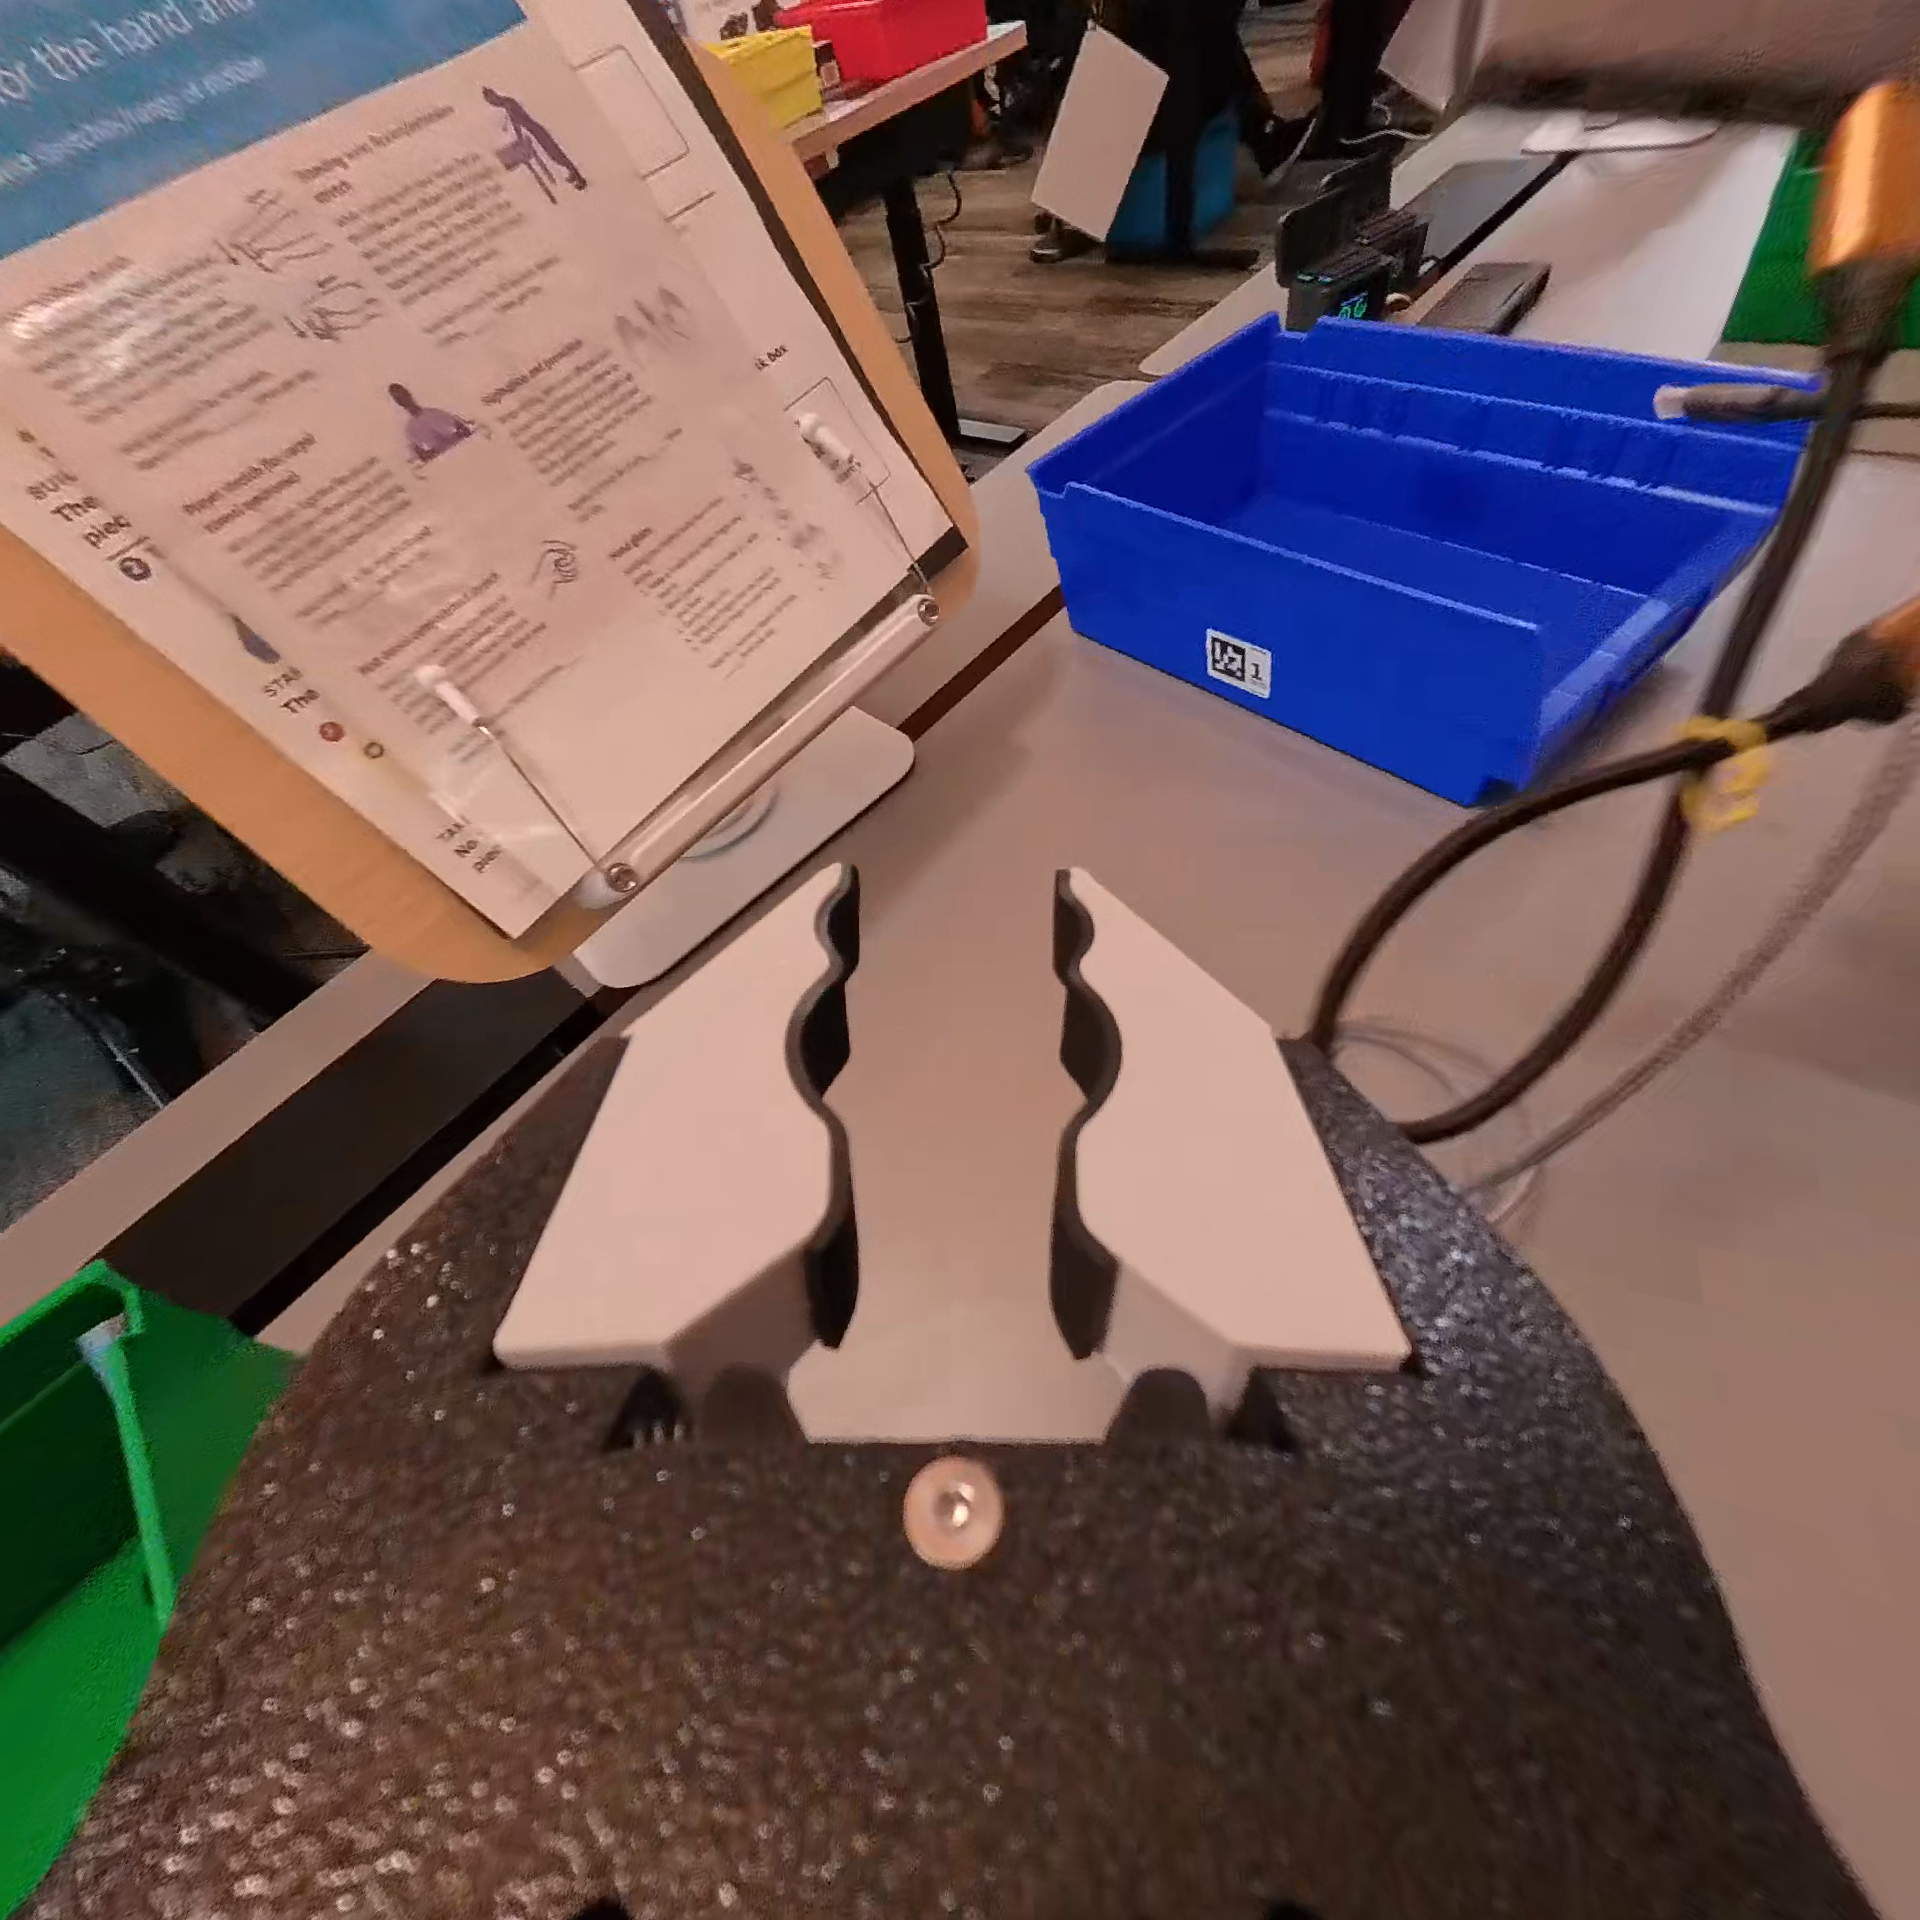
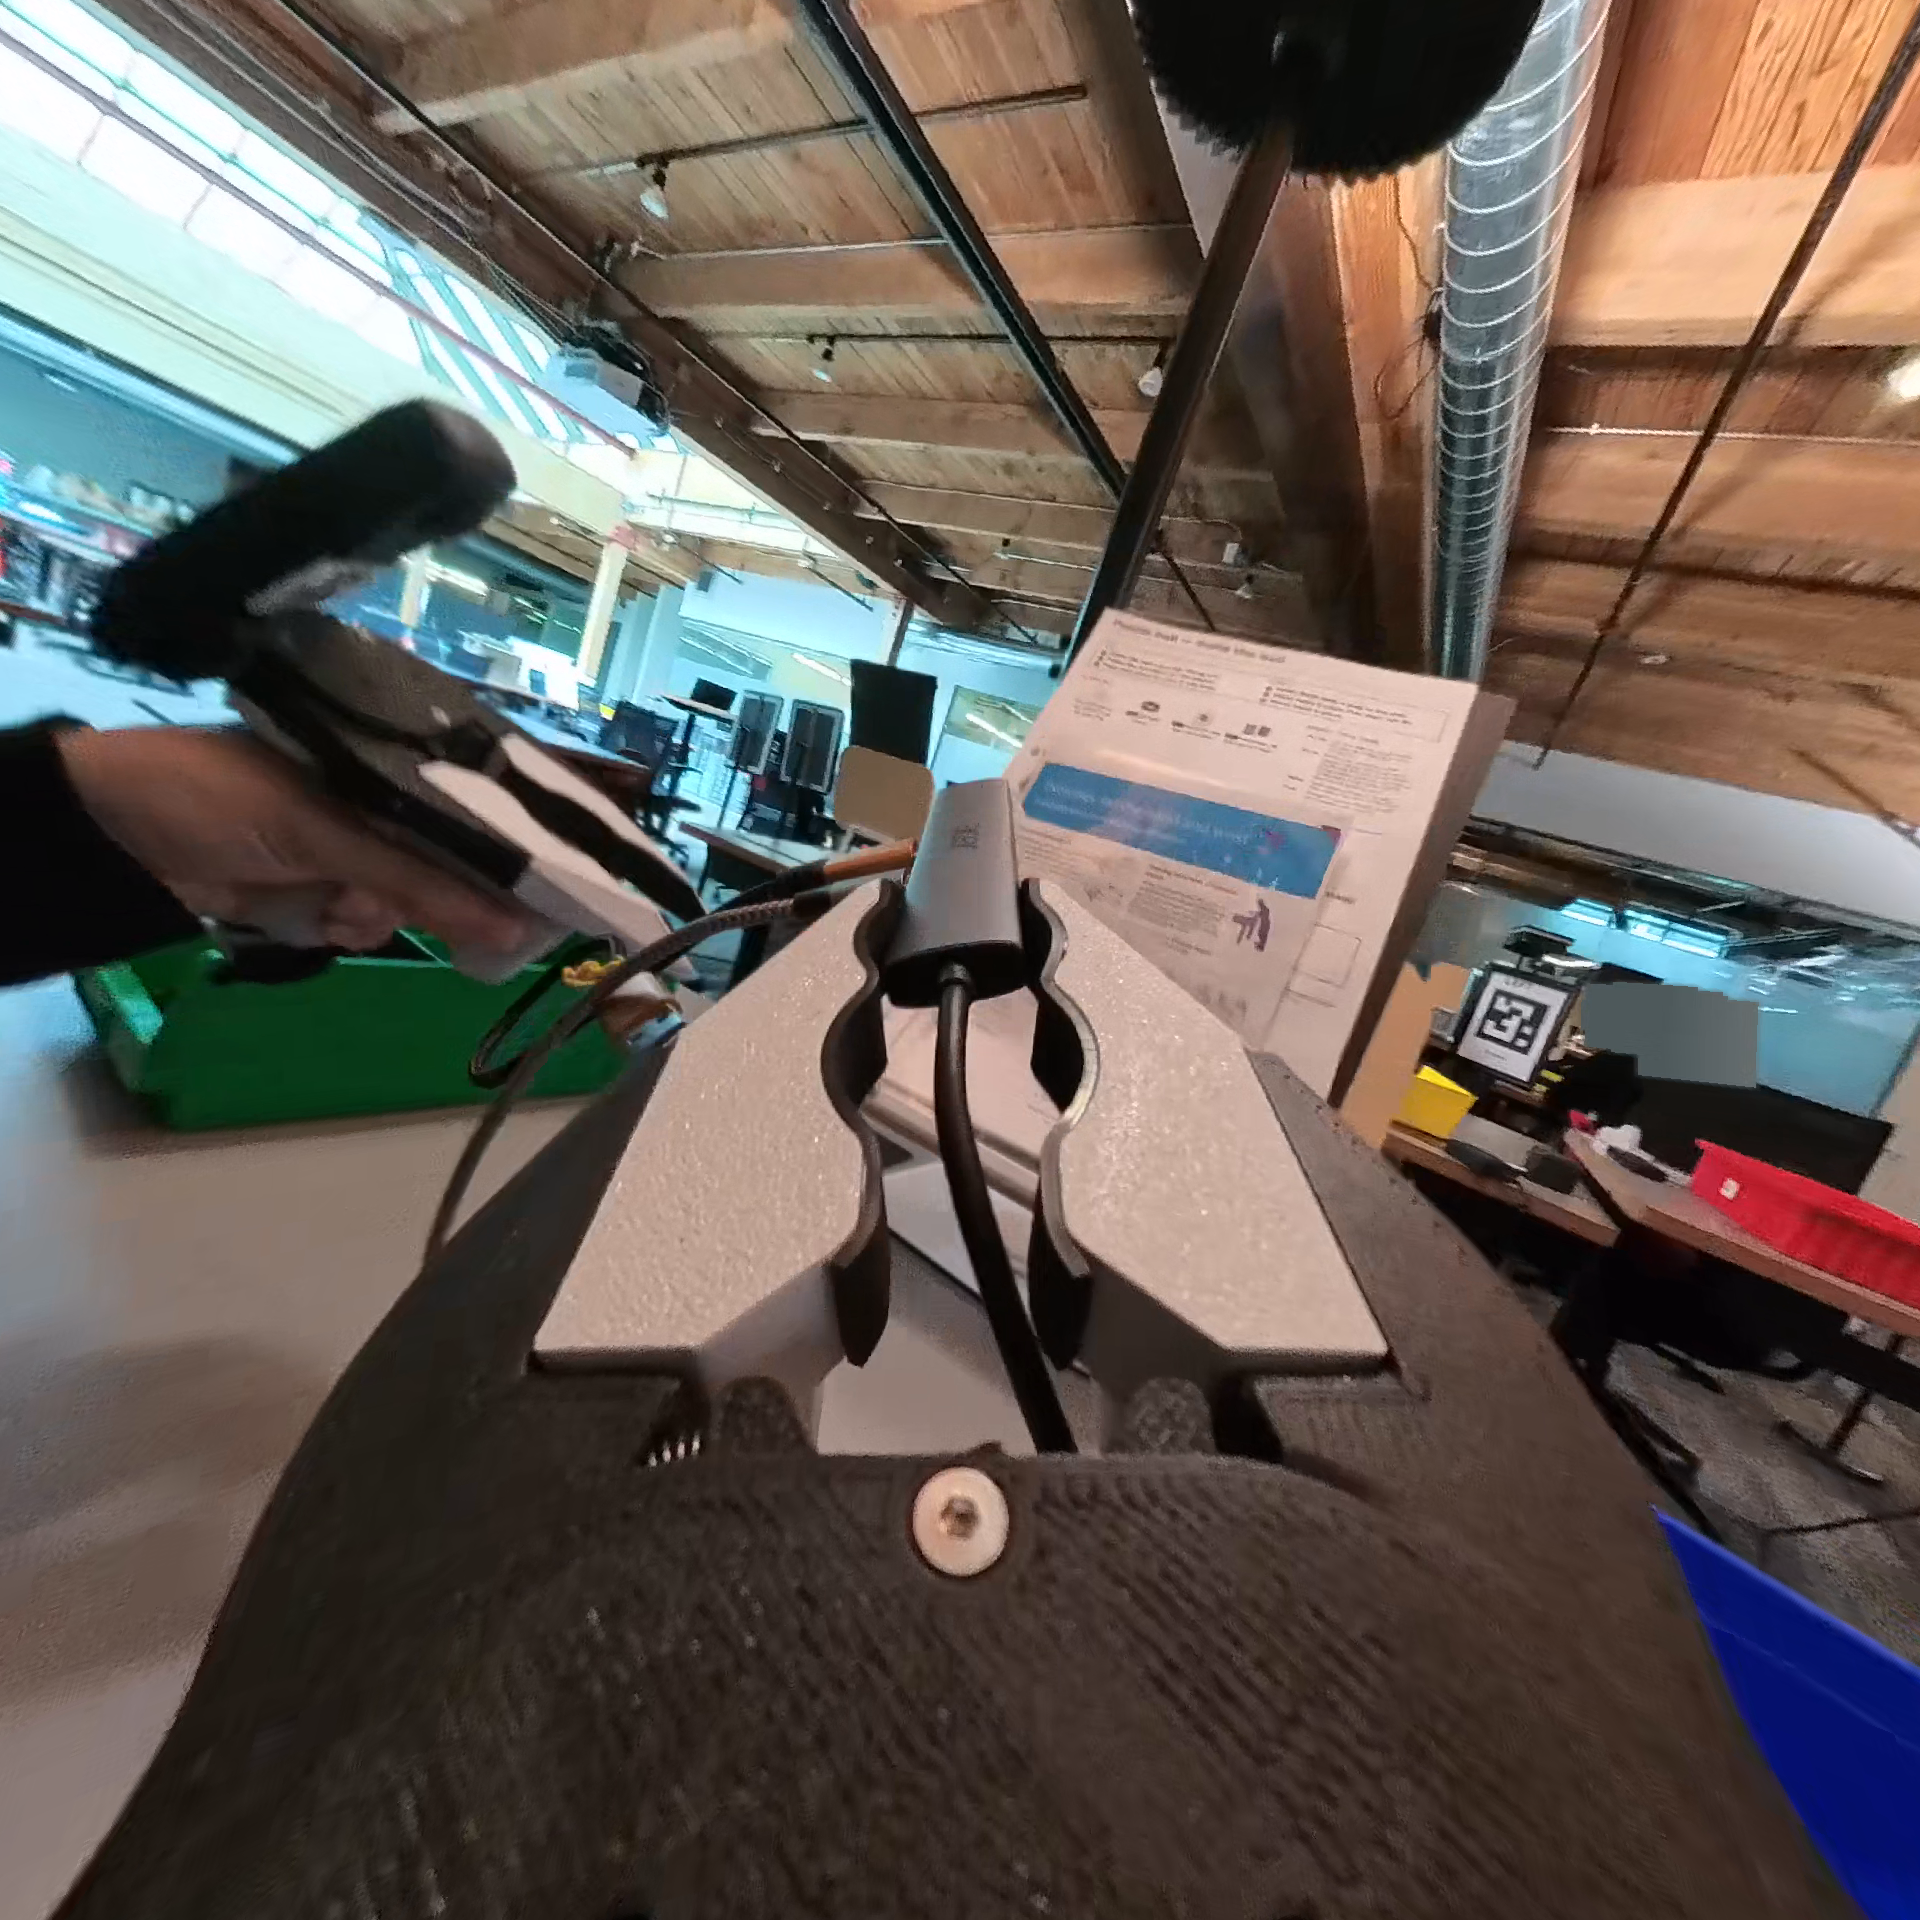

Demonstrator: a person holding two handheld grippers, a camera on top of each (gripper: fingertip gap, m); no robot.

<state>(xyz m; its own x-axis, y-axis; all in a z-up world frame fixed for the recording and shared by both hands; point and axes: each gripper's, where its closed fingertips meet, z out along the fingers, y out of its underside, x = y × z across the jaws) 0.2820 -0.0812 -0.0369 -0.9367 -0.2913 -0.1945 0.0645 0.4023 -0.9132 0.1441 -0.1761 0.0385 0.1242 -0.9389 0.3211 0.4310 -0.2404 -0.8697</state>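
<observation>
Right wrist view: my right tool (image 2: 961,935) clamps a grey adapter (image 2: 961,894) upright, cable (image 2: 987,1195) trailing back; my left tool (image 1: 956,904), gaping and empty, hovers over the tabletop (image 1: 1195,831) near the blue bin (image 1: 1351,623)

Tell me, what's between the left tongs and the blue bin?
Just bare grey table. In the left wrist view, the open left tongs point across it toward the blue bin; a black cable loops off to the side.

glossy plastic blue bin (image 1: 1382,582), matt grey adapter (image 2: 961,894) (braided cable (image 2: 665,951)).
</observation>
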